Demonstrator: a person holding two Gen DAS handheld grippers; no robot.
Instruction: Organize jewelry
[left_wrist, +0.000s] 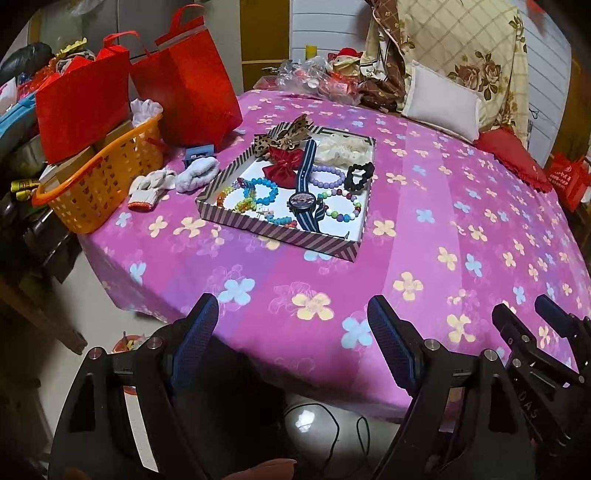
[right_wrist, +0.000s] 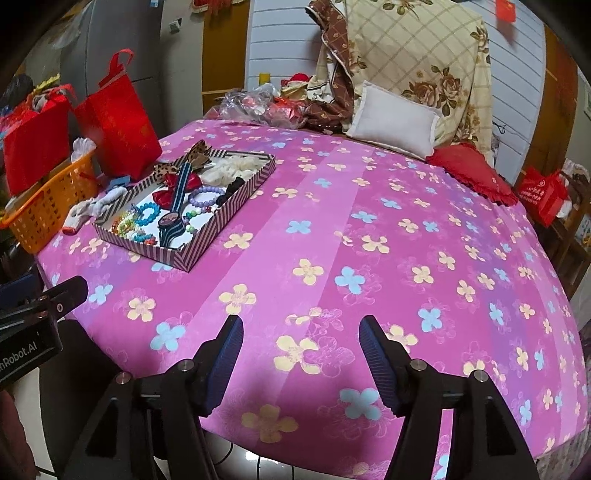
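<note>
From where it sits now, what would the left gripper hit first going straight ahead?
Probably the near wall of the striped cardboard tray. The open left gripper points across bare pink flowered bedsheet toward it; depth is uncertain.

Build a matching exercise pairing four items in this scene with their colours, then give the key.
Items:
1. basket
2. wristwatch strap
3. scrunchie at the tray's right edge
4. bracelet beside that scrunchie

Colours:
A. lilac
B. black
C. orange
D. navy with pale stripes

Pairs: 1-C, 2-D, 3-B, 4-A
</note>
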